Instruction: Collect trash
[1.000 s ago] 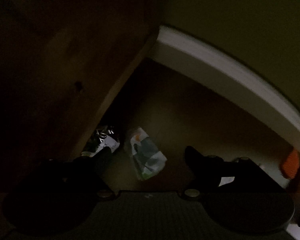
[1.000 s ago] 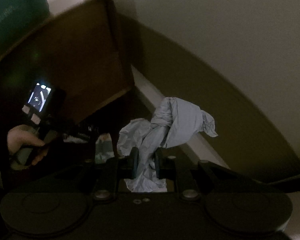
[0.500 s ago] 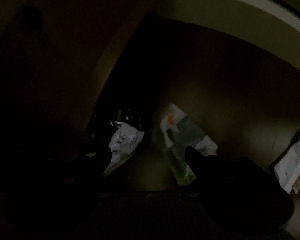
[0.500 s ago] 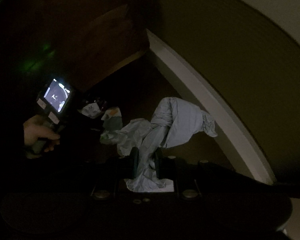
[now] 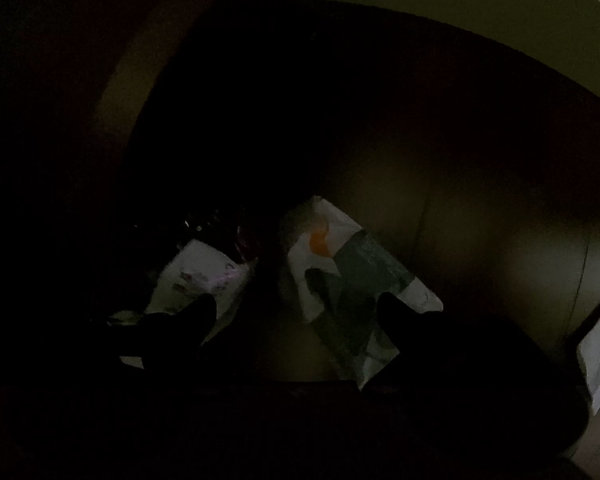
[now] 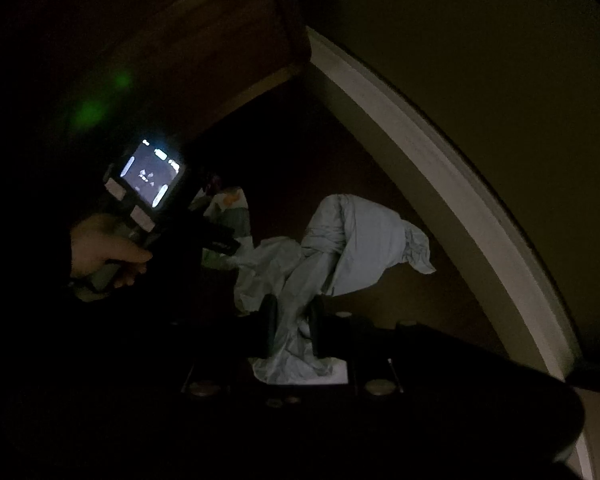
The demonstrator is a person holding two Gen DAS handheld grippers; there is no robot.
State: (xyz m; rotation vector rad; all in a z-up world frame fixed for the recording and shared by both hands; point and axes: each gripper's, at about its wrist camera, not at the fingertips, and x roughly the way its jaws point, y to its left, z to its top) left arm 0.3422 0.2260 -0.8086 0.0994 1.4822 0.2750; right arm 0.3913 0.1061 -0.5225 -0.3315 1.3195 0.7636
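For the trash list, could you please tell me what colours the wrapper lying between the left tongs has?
White and dark green, with an orange spot: the wrapper shows best in the left wrist view.

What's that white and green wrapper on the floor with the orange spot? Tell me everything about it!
The white and green wrapper is a flattened, creased packet, white at both ends with a dark green band and an orange blotch. It lies slantwise on the dim floor, beside another wrapper. The open left gripper hovers above it; whether a finger touches it is unclear.

Darkness perhaps hides the left wrapper's [image 5: 198,276] far end.
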